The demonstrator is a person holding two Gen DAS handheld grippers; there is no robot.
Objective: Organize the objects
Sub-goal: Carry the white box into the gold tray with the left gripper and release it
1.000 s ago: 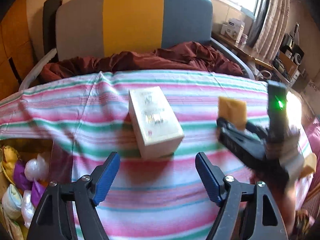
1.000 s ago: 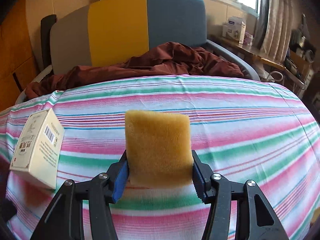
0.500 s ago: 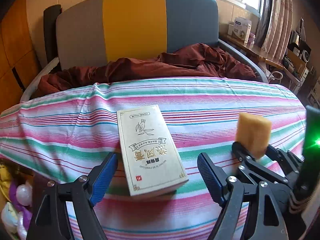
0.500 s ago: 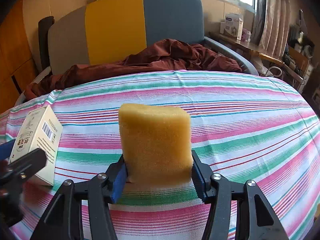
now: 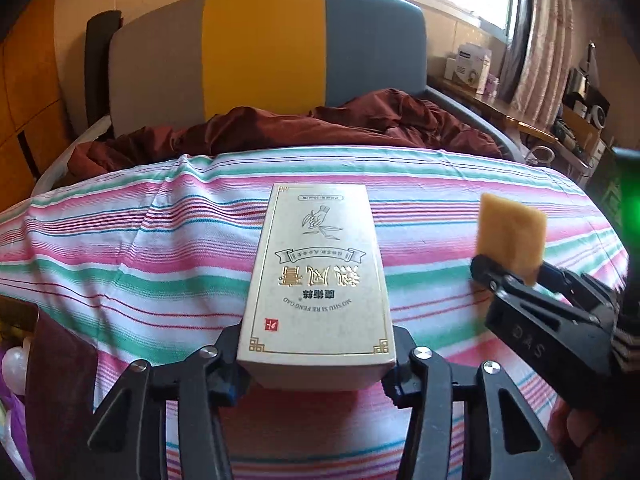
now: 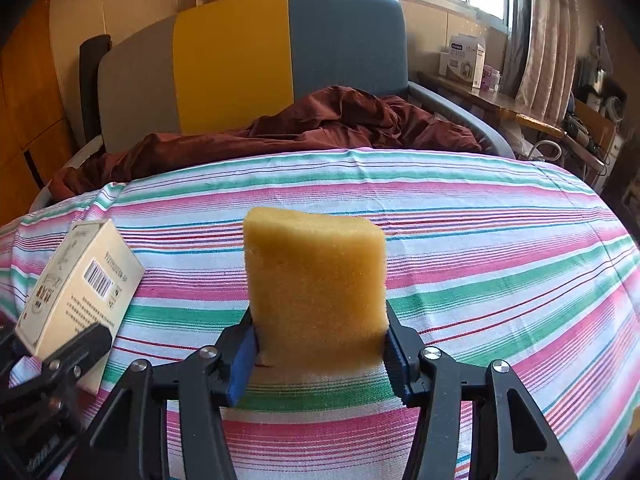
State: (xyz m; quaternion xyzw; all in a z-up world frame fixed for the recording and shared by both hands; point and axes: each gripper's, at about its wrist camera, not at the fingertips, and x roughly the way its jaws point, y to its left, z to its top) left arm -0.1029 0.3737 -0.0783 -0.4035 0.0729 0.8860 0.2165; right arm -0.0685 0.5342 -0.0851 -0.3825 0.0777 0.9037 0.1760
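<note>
A cream cardboard box (image 5: pixel 318 280) with gold lettering lies lengthwise between the fingers of my left gripper (image 5: pixel 316 376), which is shut on its near end over the striped cloth (image 5: pixel 160 248). The box also shows at the left of the right wrist view (image 6: pixel 76 284). My right gripper (image 6: pixel 318 356) is shut on a yellow sponge (image 6: pixel 316 288) and holds it upright above the cloth. In the left wrist view the right gripper (image 5: pixel 508 276) and the sponge (image 5: pixel 510 236) are to the right of the box.
A dark red blanket (image 5: pixel 320 124) lies bunched behind the striped cloth, in front of a grey, yellow and blue headboard (image 5: pixel 260 48). A shelf with boxes (image 5: pixel 472 68) stands at the back right. Bags (image 5: pixel 12 368) sit low at the left.
My left gripper moved forward to the box and closed on its near end. My right gripper kept hold of the sponge and stayed almost still.
</note>
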